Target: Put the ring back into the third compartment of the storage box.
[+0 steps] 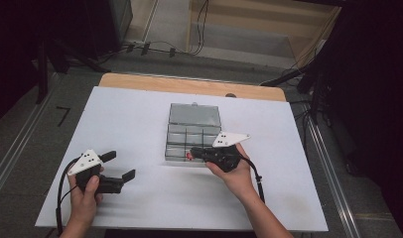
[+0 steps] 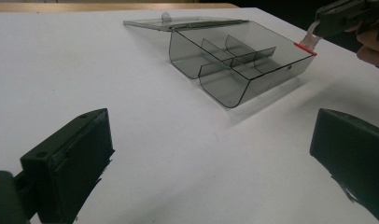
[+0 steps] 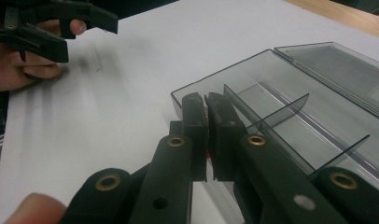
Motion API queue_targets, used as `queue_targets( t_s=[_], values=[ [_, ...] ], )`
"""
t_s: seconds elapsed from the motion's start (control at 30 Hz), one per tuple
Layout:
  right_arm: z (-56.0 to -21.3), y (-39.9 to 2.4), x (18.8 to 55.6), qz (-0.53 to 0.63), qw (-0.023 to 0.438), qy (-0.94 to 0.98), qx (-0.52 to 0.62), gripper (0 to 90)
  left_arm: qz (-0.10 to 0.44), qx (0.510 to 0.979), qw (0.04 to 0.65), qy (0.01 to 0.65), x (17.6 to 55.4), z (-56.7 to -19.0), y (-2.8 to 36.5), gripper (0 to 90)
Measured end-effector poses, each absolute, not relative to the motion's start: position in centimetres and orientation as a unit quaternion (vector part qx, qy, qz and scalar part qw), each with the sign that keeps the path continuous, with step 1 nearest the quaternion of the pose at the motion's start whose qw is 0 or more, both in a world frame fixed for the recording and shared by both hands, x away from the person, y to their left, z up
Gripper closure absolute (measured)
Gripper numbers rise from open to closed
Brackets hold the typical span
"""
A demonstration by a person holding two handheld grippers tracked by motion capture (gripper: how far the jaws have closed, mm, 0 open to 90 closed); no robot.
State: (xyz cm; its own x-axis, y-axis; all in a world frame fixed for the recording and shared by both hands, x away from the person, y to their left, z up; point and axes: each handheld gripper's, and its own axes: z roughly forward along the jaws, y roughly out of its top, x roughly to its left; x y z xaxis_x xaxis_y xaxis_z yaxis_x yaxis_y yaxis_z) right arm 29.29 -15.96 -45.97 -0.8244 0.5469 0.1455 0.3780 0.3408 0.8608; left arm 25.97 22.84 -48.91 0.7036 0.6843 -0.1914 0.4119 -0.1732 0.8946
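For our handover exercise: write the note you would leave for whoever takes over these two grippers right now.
Right gripper: shut on a small red-tipped piece, at the near corner of the clear compartment box.
Left gripper: open, holds nothing, resting on the white table away from the box.
Box: lid already open, lying flat behind; visible compartments look empty.
Left: probably put the piece into a compartment, then close the lid.

Box [image 1: 194, 130]: clear smoky glossy plastic; table [image 1: 130, 124]: matt white, prob. laminate.
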Motion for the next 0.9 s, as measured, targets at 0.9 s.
queue_targets(
  t_s=[0.9],
  values=[
    [-46.2,-17.5,30.2,0.501,0.103,0.800,0.315,84.8,0.132,0.755,0.533,0.360,25.9,-48.8,22.8,0.0]
  ],
)
